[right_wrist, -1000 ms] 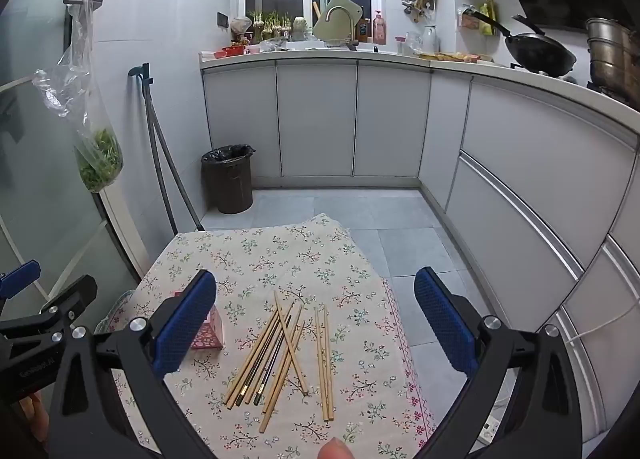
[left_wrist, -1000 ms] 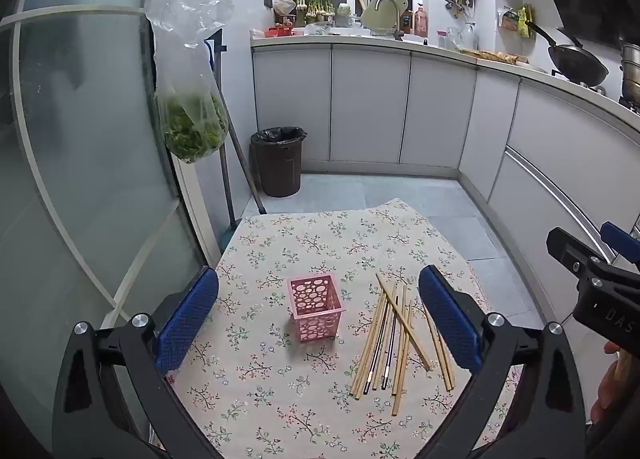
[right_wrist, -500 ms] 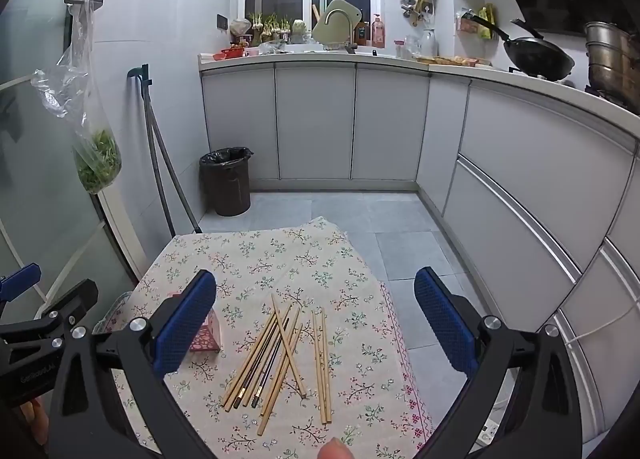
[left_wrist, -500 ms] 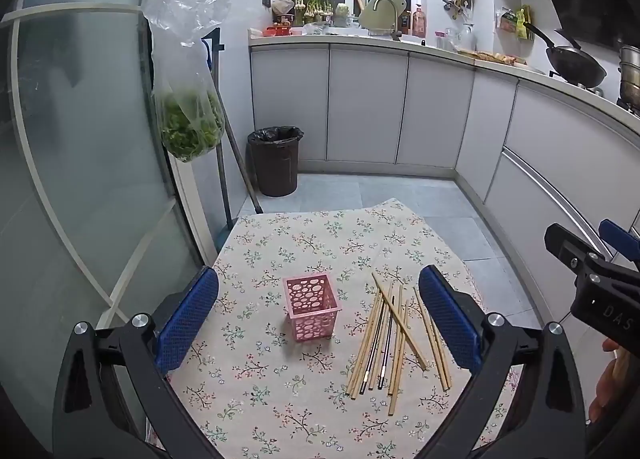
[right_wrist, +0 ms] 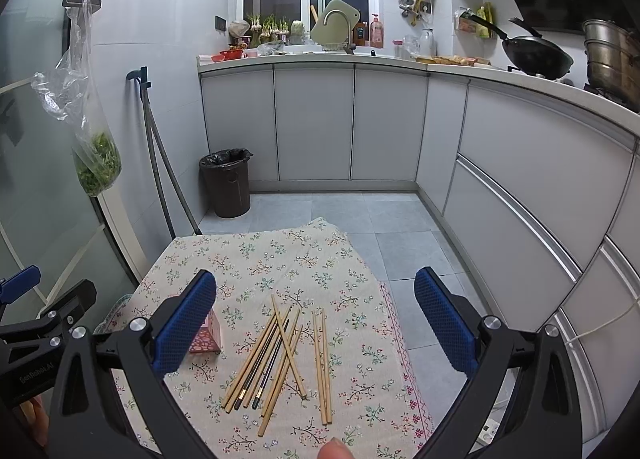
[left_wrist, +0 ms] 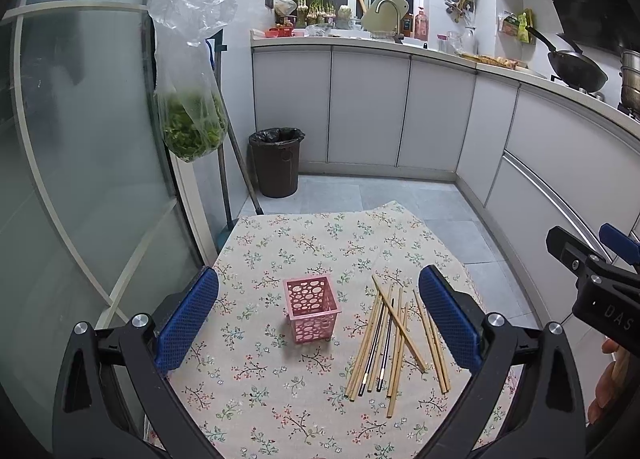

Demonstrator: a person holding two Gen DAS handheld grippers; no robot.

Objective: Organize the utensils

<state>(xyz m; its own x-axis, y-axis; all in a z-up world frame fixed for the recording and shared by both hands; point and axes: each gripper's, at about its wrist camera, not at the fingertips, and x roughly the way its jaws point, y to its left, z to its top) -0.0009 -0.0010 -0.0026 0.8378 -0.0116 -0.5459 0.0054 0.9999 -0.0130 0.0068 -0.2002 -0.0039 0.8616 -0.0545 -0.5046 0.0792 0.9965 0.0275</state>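
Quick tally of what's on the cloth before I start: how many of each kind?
Wooden chopsticks: 8 (they overlap, so this is my best count)
Black chopsticks: 2
Pink basket: 1
Total: 11

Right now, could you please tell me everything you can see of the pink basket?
The pink basket is a small square holder, apparently plastic, its walls pierced with round holes. It stands upright and looks empty on the flowered tablecloth, left of the loose chopsticks and apart from them. Neither gripper touches it.
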